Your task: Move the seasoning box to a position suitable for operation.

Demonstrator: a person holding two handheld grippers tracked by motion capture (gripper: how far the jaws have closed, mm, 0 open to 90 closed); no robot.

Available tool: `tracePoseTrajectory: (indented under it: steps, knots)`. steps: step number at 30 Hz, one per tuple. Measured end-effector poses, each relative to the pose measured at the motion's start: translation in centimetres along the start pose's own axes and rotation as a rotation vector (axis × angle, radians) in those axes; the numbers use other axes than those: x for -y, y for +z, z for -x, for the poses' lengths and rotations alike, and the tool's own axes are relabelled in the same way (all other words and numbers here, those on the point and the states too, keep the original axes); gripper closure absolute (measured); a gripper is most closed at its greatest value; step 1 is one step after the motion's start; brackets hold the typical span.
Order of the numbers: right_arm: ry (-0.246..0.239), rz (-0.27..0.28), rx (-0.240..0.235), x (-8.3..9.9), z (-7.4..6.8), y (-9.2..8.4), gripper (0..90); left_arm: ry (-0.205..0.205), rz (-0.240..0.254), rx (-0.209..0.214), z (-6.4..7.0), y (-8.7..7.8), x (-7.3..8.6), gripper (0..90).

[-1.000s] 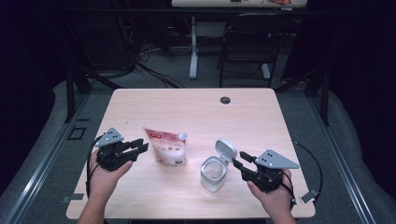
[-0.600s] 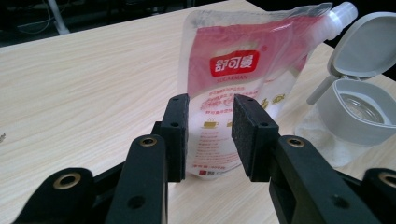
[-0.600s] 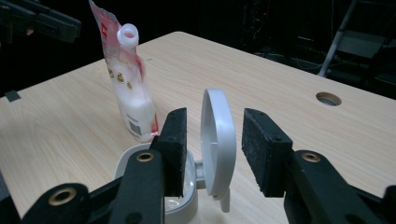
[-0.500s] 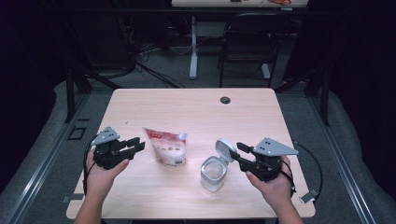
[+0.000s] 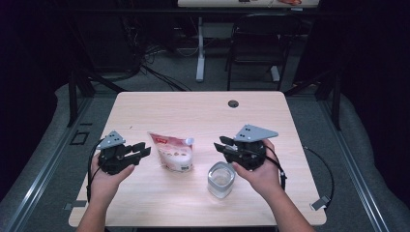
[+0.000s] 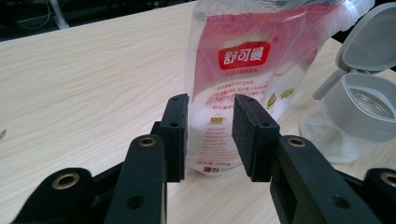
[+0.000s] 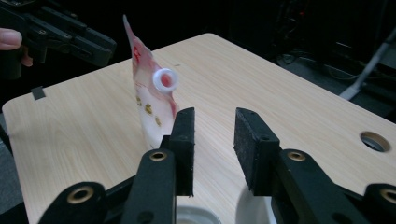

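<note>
A red-and-white spouted pouch [image 5: 173, 152] stands upright on the wooden table [image 5: 193, 111], left of a clear glass jar [image 5: 221, 180] whose grey flip lid [image 6: 369, 32] is open. My left gripper [image 5: 140, 151] is level just left of the pouch [image 6: 243, 60], open, with nothing between its pads. My right gripper [image 5: 218, 145] hovers above the jar's far side and points at the pouch's white spout [image 7: 166, 80]. Its jaws have just been closing and still stand apart, with nothing between them. In the right gripper view the jar rim [image 7: 191, 215] lies under the right gripper [image 7: 215, 116].
A round cable hole [image 5: 233, 103] sits near the table's far edge. Behind the table stand a dark chair [image 5: 256, 43] and a white desk leg [image 5: 200, 48]. Bare tabletop stretches beyond the pouch and along the near edge.
My right gripper has moved left and up from beside the jar to above it, now covering the lid in the high view, and its jaws have narrowed. The left gripper has stayed put.
</note>
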State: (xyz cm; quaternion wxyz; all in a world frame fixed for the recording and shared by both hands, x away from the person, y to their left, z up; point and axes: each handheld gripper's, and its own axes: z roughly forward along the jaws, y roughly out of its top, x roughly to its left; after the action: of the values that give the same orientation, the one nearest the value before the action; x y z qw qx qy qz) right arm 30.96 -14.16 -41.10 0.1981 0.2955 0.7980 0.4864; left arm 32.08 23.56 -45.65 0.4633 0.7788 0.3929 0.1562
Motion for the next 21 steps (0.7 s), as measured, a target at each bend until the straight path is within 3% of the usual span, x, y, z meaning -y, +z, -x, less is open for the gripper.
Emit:
tracePoseTrajectory:
  steps: [2,3,9,21]
  knots:
    - [-0.007,-0.004,-0.009,-0.3,-0.1,0.5,69.5,0.004,0.003,-0.002,0.1,-0.1,0.0,66.3]
    - [-0.019,-0.013,-0.024,-0.8,-0.3,1.5,69.5,0.005,0.003,-0.006,0.1,-0.2,0.0,66.3]
    - [-0.005,-0.015,-0.065,-1.7,-0.6,3.6,69.6,0.007,-0.002,-0.011,0.2,-0.2,0.1,66.2]
    - [-0.021,-0.007,-0.095,-3.0,-1.5,5.4,69.7,0.001,-0.003,-0.021,0.0,-0.3,0.2,65.7]
